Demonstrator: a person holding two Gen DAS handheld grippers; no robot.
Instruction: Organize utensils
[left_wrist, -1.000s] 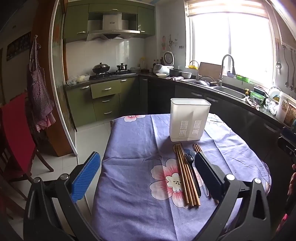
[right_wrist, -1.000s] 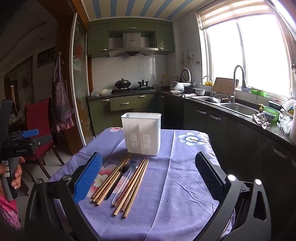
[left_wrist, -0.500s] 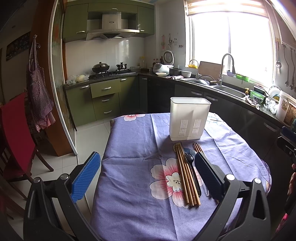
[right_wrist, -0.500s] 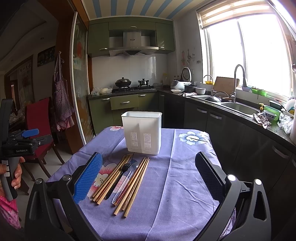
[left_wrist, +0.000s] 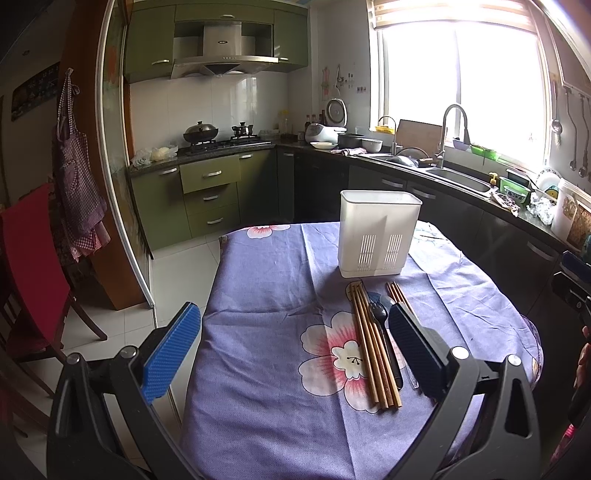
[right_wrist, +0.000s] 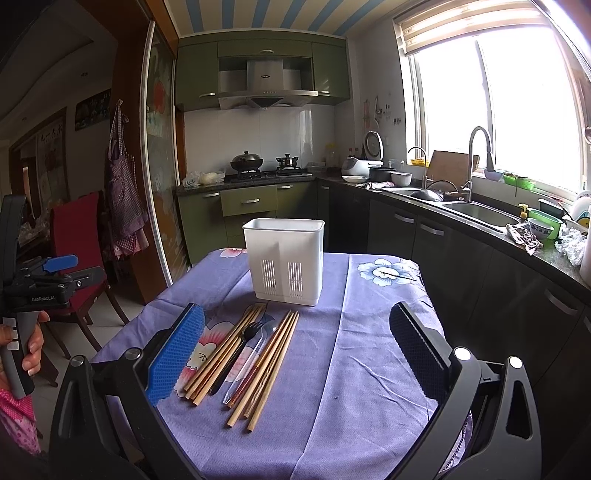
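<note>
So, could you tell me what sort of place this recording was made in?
A home kitchen, most likely: a gas stove under a range hood, a sink by the window, and a cloth-covered table.

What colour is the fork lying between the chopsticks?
Black. The fork shows best in the right wrist view.
</note>
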